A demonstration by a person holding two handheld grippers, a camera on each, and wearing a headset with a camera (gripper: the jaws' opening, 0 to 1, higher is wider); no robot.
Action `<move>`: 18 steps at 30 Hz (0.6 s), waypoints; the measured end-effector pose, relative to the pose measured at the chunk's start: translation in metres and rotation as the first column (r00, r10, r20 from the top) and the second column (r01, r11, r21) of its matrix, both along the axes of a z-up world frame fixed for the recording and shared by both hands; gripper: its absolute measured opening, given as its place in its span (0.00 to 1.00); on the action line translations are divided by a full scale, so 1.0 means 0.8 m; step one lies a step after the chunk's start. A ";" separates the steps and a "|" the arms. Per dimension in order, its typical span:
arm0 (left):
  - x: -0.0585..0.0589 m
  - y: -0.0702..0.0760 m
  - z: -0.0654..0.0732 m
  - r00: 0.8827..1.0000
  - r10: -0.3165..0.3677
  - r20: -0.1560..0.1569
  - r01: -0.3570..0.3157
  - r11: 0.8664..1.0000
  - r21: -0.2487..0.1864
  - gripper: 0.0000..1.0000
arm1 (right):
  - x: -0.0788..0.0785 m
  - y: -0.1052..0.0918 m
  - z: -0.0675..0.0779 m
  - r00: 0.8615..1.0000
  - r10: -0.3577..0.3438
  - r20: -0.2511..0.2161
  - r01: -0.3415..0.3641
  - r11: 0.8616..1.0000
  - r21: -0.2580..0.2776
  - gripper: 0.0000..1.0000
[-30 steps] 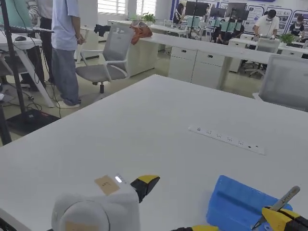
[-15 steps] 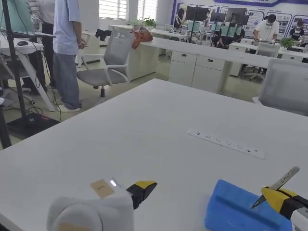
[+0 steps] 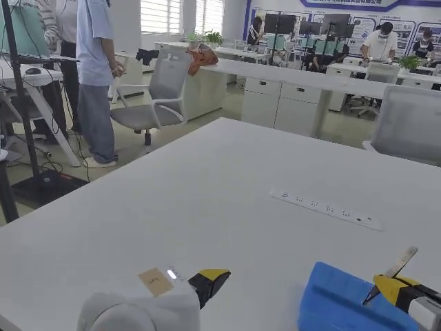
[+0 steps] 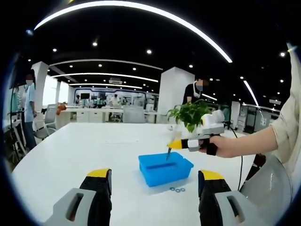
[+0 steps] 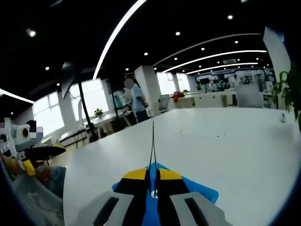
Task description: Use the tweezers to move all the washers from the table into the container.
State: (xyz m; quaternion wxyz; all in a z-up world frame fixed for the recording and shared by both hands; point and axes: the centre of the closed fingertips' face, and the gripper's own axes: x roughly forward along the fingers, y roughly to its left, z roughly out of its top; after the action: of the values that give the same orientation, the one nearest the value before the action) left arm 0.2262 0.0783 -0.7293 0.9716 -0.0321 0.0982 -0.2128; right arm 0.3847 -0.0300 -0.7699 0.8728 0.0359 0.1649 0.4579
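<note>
**Washers still on table; tweezers over container**

A few washers (image 4: 177, 189) lie on the table (image 4: 70, 155) just beside the blue container (image 4: 165, 168), on the side toward the left gripper (image 4: 155, 175), whose jaws are apart and empty. The right gripper (image 5: 153, 175) clamps the tweezers (image 5: 152, 150), tips over the container. Whether they hold a washer, cannot tell. Judged between picks. Next: lower tips onto one washer.

— How are my grippers set?
— Your left gripper (image 4: 153, 183) points forward, jaws wide apart. Your right gripper (image 5: 153, 175) has its jaws pinched on the tweezers (image 5: 152, 141), your hand (image 4: 221, 146) wrapped round its grip.
</note>
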 end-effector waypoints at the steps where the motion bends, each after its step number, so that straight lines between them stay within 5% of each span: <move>1: 0.000 0.001 0.000 1.000 0.002 0.001 -0.002 1.000 -0.003 0.76 | 0.001 0.001 -0.004 1.000 0.004 -0.002 -0.004 1.000 -0.010 0.03; 9: 0.001 0.007 0.004 1.000 0.022 0.006 -0.022 0.999 -0.034 0.76 | 0.001 0.002 -0.038 1.000 -0.001 -0.030 -0.002 0.996 -0.093 0.03; 18: 0.001 0.005 0.002 1.000 0.016 0.001 -0.016 1.000 -0.025 0.75 | -0.001 0.003 -0.046 1.000 0.003 -0.022 -0.006 0.992 -0.124 0.03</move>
State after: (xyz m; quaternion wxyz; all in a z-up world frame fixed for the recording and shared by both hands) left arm 0.2268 0.0823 -0.7280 0.9729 -0.0448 0.0949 -0.2062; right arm 0.3840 -0.0276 -0.8067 0.8705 -0.0137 0.2027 0.4483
